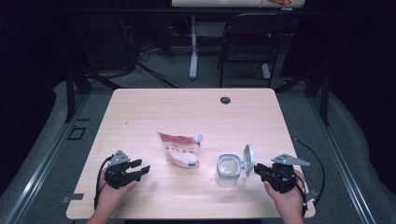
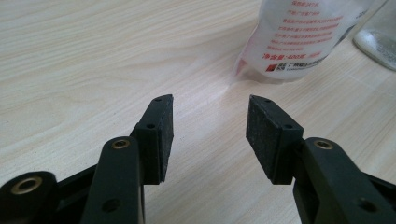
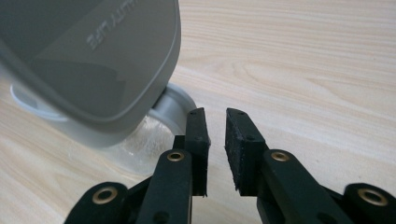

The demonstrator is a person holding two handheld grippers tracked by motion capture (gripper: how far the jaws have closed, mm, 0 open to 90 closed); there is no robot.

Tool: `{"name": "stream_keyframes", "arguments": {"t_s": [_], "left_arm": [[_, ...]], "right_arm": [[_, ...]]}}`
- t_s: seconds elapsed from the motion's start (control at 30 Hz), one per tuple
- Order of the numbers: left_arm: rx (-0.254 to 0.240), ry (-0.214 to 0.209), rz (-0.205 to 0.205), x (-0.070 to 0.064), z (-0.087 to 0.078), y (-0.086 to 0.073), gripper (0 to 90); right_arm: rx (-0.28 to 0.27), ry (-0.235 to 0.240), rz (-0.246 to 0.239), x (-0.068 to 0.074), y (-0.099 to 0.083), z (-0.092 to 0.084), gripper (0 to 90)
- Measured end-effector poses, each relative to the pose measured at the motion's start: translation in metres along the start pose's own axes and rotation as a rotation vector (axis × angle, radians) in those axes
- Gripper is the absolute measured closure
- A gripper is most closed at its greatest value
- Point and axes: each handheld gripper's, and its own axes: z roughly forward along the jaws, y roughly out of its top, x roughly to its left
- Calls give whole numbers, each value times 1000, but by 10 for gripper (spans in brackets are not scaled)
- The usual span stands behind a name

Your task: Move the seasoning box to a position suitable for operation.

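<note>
A soft pouch (image 1: 180,150) with red print and a white spout stands mid-table; its lower end shows in the left gripper view (image 2: 299,37). To its right stands a clear container (image 1: 229,170) with its grey lid (image 1: 249,160) flipped up. My left gripper (image 1: 142,167) rests at the front left, pointing toward the pouch, its jaws wide apart with nothing between them (image 2: 210,100). My right gripper (image 1: 258,170) sits just right of the raised lid (image 3: 93,60). Its jaws (image 3: 215,113) stand a little apart and hold nothing, close beside the lid's hinge and the container (image 3: 140,144).
The light wooden table (image 1: 187,107) has a dark cable hole (image 1: 225,100) near its far edge. Beyond it are a black chair (image 1: 247,37) and a white desk leg (image 1: 193,46). A black cable (image 1: 317,163) trails off the right gripper by the table's right edge.
</note>
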Motion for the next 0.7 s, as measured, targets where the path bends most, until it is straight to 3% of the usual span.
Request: {"name": "stream_keyframes", "arguments": {"t_s": [0.3, 0.7], "left_arm": [[8, -1, -8, 0, 0, 0, 514], [9, -3, -9, 0, 1, 0, 515]], "right_arm": [[18, 25, -27, 6, -12, 0, 758], [44, 40, -59, 12, -13, 10, 745]]}}
